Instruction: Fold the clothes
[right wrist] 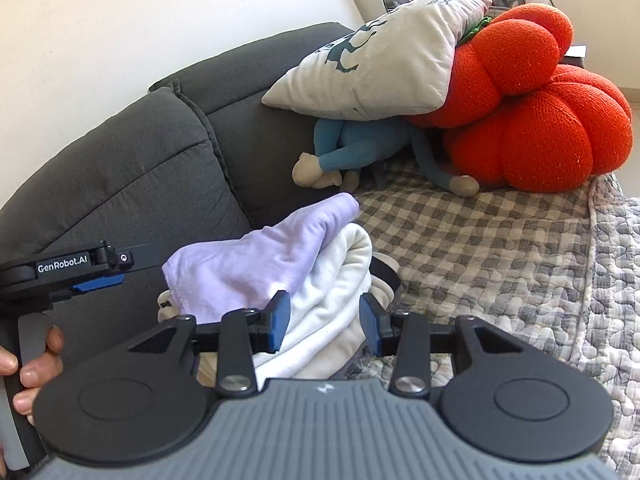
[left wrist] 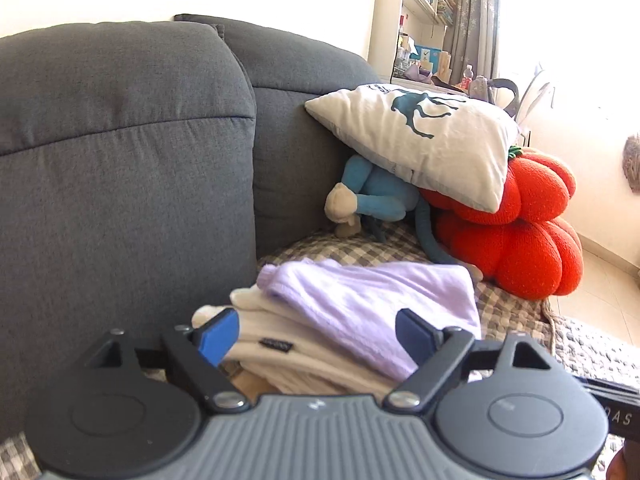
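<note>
A folded lilac garment [left wrist: 360, 304] [right wrist: 248, 264] lies on top of a stack of folded white clothes [left wrist: 280, 344] [right wrist: 340, 280] on the sofa seat, close to the back cushion. My left gripper [left wrist: 318, 336] stands wide open just over the stack's near edge, one blue pad on each side, neither pressing. In the right wrist view the left gripper [right wrist: 100, 280] shows side on at the left, held by a hand [right wrist: 36, 360]. My right gripper [right wrist: 325, 322] is open, with a fold of the white clothes lying between its fingers, not pinched.
The dark grey sofa back [left wrist: 120, 160] [right wrist: 120, 184] rises right behind the stack. A checked blanket [right wrist: 480, 248] covers the seat. Further along lie a blue plush toy [right wrist: 360, 144], a white pillow [left wrist: 420, 140] and red pumpkin cushions [right wrist: 540, 132]. A bookshelf [left wrist: 424, 0] stands behind.
</note>
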{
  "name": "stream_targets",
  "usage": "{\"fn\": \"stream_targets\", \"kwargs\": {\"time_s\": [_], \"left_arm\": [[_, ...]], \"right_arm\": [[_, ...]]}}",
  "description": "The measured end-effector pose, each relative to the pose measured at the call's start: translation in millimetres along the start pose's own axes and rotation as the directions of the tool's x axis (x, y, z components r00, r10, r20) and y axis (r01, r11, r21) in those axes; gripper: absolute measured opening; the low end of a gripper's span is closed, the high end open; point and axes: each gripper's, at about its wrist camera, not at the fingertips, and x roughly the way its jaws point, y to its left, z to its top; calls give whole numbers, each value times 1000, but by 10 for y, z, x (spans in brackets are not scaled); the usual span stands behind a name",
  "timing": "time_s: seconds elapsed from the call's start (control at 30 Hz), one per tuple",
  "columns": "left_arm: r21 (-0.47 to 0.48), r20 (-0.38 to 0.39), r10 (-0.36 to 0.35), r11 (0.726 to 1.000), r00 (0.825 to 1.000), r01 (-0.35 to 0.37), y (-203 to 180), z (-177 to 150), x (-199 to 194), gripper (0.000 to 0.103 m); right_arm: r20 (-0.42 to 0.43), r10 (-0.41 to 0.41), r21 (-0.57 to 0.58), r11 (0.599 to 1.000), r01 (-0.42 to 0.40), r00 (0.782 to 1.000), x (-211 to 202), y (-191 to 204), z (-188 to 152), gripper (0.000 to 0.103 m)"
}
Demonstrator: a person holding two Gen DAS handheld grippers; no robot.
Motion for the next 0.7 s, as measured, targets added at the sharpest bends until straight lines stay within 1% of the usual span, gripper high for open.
{"fn": "stream_targets", "kwargs": {"time_s": [0.03, 0.07, 0.1, 0.13, 0.2, 0.27, 0.3, 0.4, 0.53, 0.63, 0.7], "left_arm": [[0, -4, 8, 1000, 1000, -8, -29, -96, -82, 93], [12, -1, 24, 1000, 1000, -24, -65, -178, -163, 98], [28, 5, 40, 999, 999, -40, -102, -244, -239, 100], [40, 11, 52, 998, 999, -52, -130, -284, -295, 102], [62, 23, 67, 996, 997, -69, -183, -348, -417, 102], [55, 25, 77, 995, 997, -78, -195, -375, -517, 102], [51, 35, 84, 995, 996, -85, -198, -381, -546, 102], [53, 46, 95, 994, 994, -98, -187, -433, -560, 103], [65, 49, 105, 992, 993, -108, -160, -524, -533, 103], [29, 18, 97, 995, 995, -97, -70, -592, -428, 103], [10, 2, 79, 997, 997, -79, -25, -644, -368, 103]], "right_arm": [[-7, 11, -11, 1000, -11, 1000, -62, 24, -27, 52], [-12, 19, -27, 999, -19, 1000, -126, 53, -52, 61], [-14, 27, -47, 999, -28, 1000, -189, 83, -74, 72], [-6, 31, -74, 997, -31, 1000, -256, 116, -87, 78], [20, 33, -135, 990, -30, 999, -398, 185, -107, 103], [48, 30, -186, 982, -21, 998, -518, 252, -117, 103], [66, 16, -206, 979, -2, 998, -546, 289, -101, 103], [83, -4, -215, 976, 22, 997, -549, 330, -82, 103], [32, -42, -194, 980, 48, 999, -436, 335, -122, 103], [6, -92, -196, 976, 92, 996, -365, 391, -165, 103], [-2, -111, -213, 971, 108, 994, -340, 451, -200, 103]]}}
